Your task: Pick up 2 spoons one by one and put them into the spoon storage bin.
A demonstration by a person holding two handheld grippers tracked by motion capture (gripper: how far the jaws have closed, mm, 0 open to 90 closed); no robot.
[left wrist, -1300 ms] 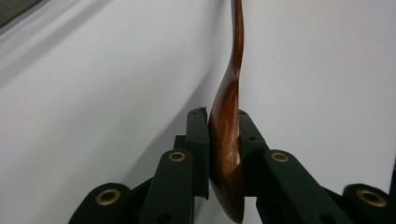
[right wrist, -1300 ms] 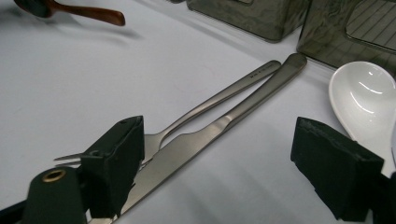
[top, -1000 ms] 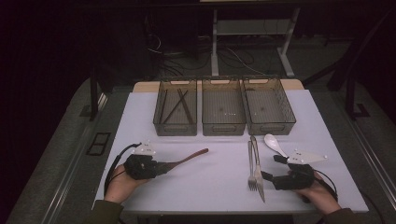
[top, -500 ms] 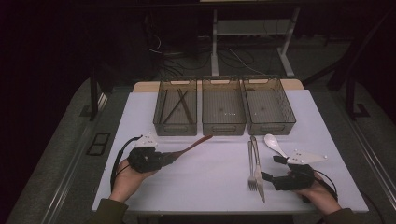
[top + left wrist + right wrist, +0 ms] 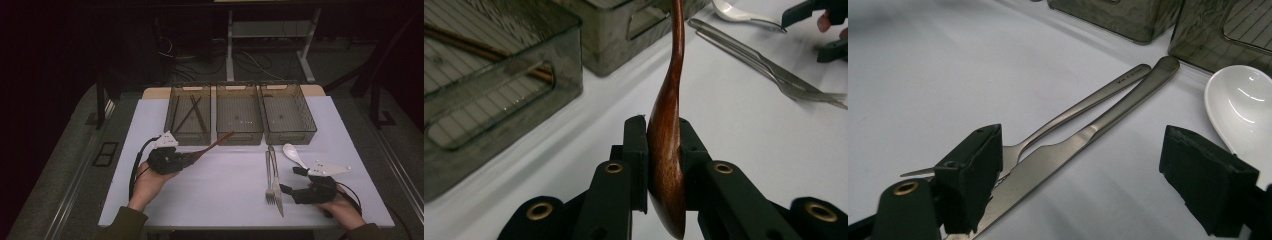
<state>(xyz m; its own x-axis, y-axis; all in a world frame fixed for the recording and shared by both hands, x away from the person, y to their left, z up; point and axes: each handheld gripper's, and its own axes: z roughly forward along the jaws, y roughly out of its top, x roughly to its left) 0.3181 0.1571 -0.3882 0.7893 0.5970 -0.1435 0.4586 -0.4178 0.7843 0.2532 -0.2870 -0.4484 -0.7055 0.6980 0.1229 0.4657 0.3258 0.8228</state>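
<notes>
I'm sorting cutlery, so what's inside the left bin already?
The left bin holds a few dark chopsticks lying crossed on its ribbed floor. In the left gripper view its smoky front wall blurs their near ends, so an exact count is unsure.

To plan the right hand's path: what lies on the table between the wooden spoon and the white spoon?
In the high view, a fork and a knife lie side by side between the wooden spoon and the white spoon.
</notes>
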